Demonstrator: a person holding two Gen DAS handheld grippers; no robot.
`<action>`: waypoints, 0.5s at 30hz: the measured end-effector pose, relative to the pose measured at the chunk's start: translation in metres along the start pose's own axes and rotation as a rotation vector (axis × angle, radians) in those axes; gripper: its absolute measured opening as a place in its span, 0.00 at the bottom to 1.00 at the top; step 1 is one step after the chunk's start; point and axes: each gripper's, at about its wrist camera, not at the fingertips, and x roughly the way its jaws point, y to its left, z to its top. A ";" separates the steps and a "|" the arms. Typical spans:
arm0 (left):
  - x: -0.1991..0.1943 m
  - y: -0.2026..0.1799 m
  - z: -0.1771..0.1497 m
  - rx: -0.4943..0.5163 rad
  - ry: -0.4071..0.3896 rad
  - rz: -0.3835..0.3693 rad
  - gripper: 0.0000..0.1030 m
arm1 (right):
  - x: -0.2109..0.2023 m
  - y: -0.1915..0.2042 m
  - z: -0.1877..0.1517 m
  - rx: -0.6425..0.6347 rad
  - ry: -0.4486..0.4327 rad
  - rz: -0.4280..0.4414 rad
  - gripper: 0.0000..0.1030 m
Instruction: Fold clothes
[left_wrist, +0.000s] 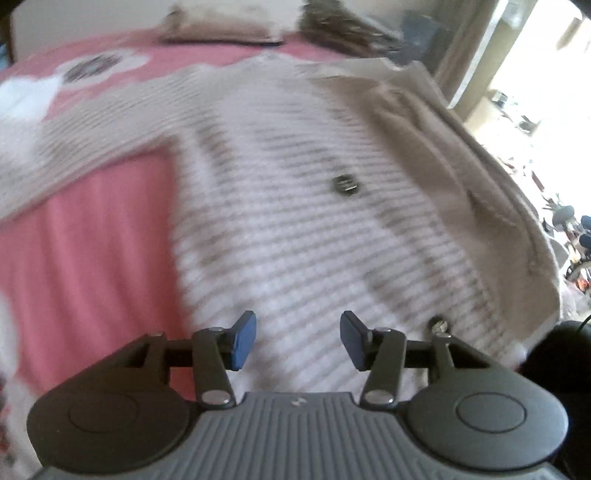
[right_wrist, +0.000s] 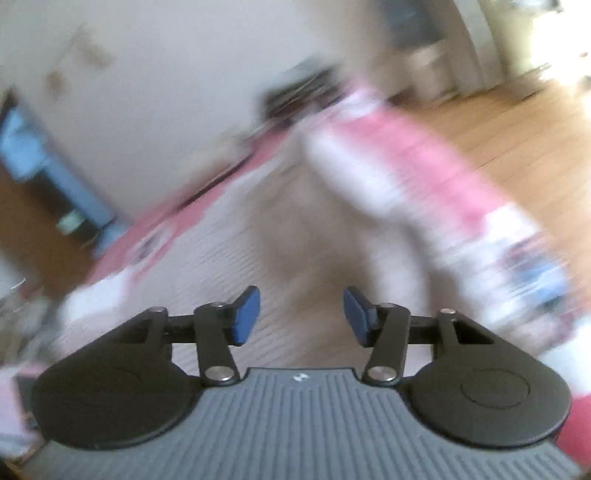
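While your left gripper hangs over the bed, its blue pads stand wide apart with nothing between them. To the left of that claw lies the pink bedspread, bare beside the garment's edge. Directly ahead of the pads, and passing beneath them, spreads the white-and-grey striped cardigan, lying flat on the bedspread, one sleeve reaching off to the far left. A dark button sits on the knit ahead and slightly right of the claw; a second button lies just right of the right pad. Farther right, the cardigan's beige lining is turned up along the bed's edge.

Your right gripper is likewise spread open and holds nothing. The view is heavily blurred. Ahead and left of this claw the striped knit shows faintly; straight ahead lies a beige patch of fabric; to the right, the pink-and-white bedspread runs off toward a wooden floor.
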 end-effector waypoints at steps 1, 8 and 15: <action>0.008 -0.009 0.004 0.018 -0.005 -0.012 0.51 | -0.004 -0.012 0.005 -0.008 -0.009 -0.062 0.49; 0.050 -0.071 0.017 0.137 -0.003 -0.067 0.51 | 0.019 -0.028 -0.004 -0.243 0.079 -0.219 0.49; 0.066 -0.095 0.011 0.166 0.003 -0.108 0.52 | 0.072 -0.015 -0.013 -0.437 0.155 -0.290 0.06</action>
